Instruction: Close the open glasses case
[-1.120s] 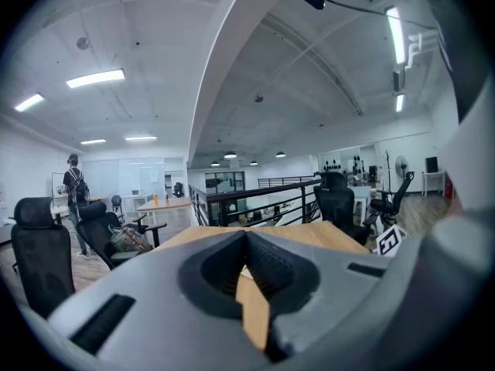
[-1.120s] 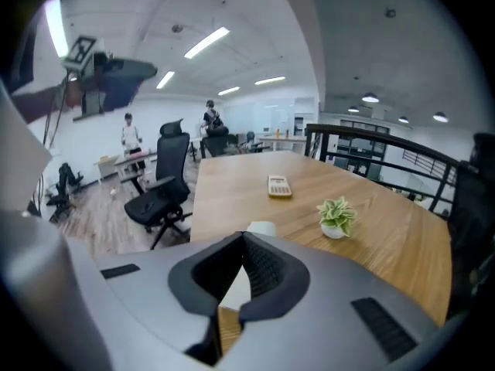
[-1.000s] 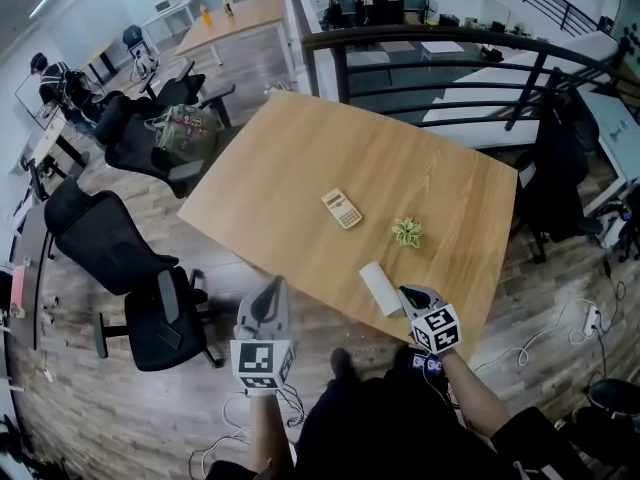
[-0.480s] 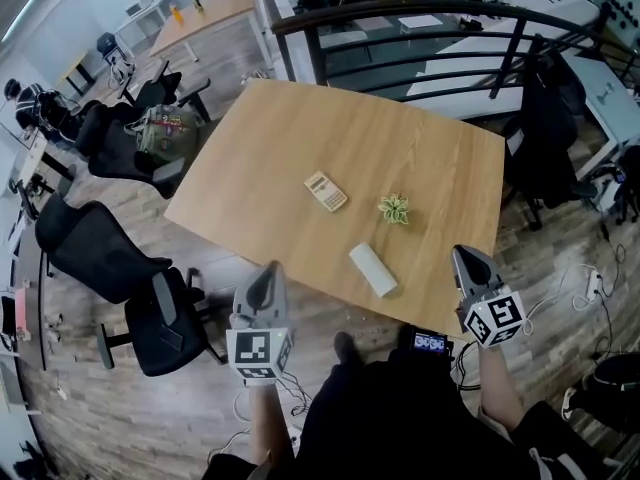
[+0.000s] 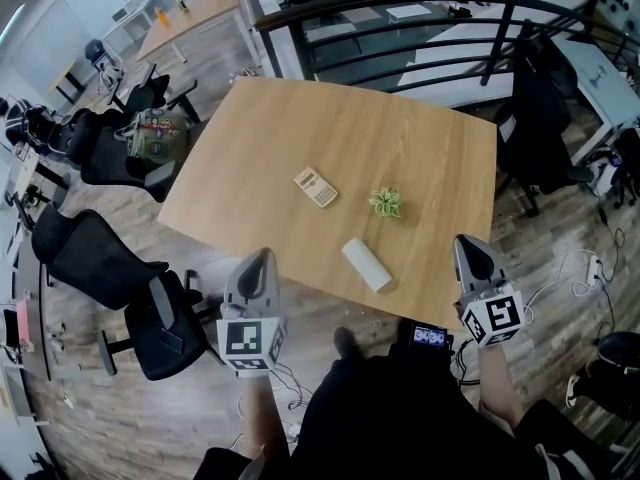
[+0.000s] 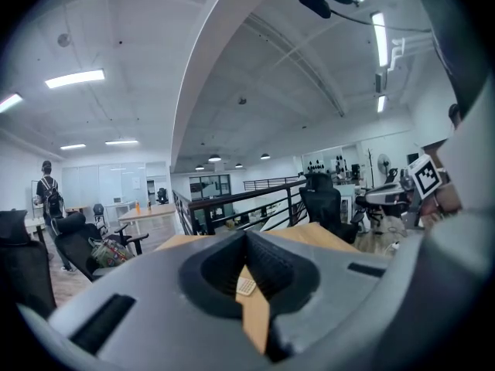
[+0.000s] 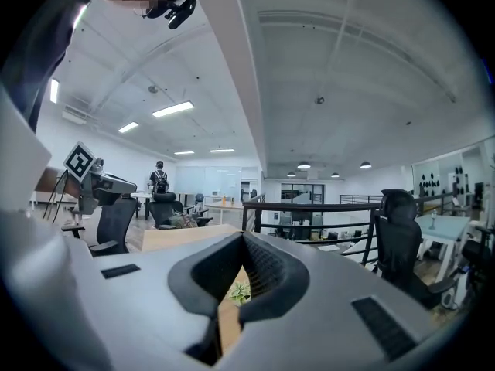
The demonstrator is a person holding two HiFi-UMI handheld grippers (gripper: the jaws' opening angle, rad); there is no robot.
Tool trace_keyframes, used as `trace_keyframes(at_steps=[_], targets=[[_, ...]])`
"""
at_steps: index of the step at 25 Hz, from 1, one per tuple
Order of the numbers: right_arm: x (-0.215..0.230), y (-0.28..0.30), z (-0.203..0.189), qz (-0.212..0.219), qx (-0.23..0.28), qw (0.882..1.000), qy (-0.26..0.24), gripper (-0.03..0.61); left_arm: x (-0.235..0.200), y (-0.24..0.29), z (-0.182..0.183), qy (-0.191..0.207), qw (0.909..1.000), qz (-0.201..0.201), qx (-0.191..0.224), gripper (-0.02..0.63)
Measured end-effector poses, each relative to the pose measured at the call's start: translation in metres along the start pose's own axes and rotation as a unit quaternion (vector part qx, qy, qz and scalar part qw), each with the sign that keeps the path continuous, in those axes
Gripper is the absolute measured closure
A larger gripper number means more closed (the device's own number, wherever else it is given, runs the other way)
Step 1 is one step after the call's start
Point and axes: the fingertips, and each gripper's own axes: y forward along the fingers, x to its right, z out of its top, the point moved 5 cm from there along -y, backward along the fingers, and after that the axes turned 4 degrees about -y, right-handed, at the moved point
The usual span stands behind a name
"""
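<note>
The white glasses case (image 5: 367, 264) lies with its lid down on the wooden table (image 5: 420, 148), near the front edge. My right gripper (image 5: 466, 242) hangs to the right of the case, off the table's front right corner, well apart from it. Its jaws are shut and hold nothing (image 7: 244, 242). My left gripper (image 5: 262, 256) is held before the table's front left edge, also shut and empty (image 6: 246, 238). Neither gripper view shows the case.
A beige calculator (image 5: 315, 187) and a small green plant (image 5: 384, 202) lie farther back on the table. Black office chairs (image 5: 100, 258) stand to the left. A dark railing (image 5: 400, 18) runs behind the table. Cables (image 5: 590, 268) trail on the floor at the right.
My right gripper has left the near end of the case, rising and swinging out to the right past the table edge. The left gripper drifted slightly. The case has kept its place on the table.
</note>
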Motion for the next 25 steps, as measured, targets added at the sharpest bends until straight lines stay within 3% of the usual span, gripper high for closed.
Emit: trace_keyframes(at_steps=[25], targets=[[0.006, 0.001, -0.012, 0.003, -0.016, 1.000, 0.023, 0.565, 0.011, 0.005, 0.008, 0.008, 0.9999, -0.008, -0.007, 0.612]])
